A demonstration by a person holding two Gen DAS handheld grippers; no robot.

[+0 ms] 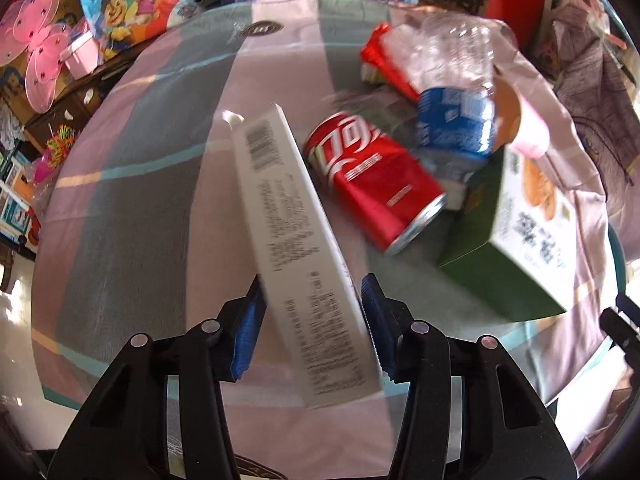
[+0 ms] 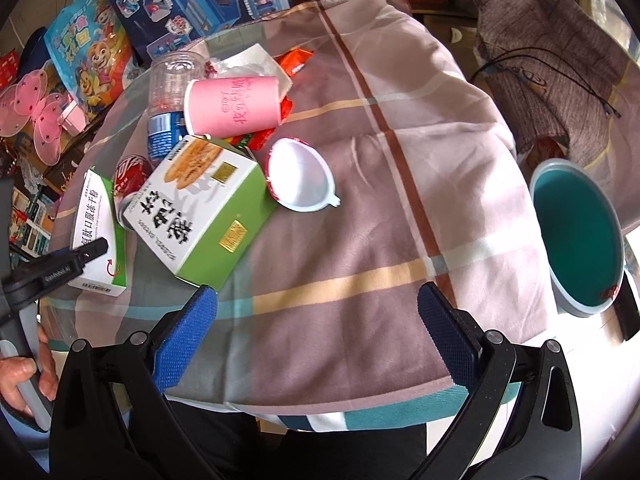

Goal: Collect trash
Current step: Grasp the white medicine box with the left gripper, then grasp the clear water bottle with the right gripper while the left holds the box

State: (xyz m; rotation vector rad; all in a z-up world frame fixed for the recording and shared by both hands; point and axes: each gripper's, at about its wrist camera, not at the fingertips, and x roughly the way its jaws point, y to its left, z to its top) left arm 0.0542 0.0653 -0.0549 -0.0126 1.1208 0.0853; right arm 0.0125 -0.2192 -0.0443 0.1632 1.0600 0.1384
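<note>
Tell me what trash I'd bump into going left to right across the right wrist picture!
White and green slim carton → red soda can → big green biscuit box → white plastic cup lying on its side → teal bin beside the table.

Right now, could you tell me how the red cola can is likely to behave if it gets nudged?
The red cola can lies on its side, so it would probably roll. The green biscuit box beside it might stop it. It looks undented, so likely stiff; how full it is cannot be told.
</note>
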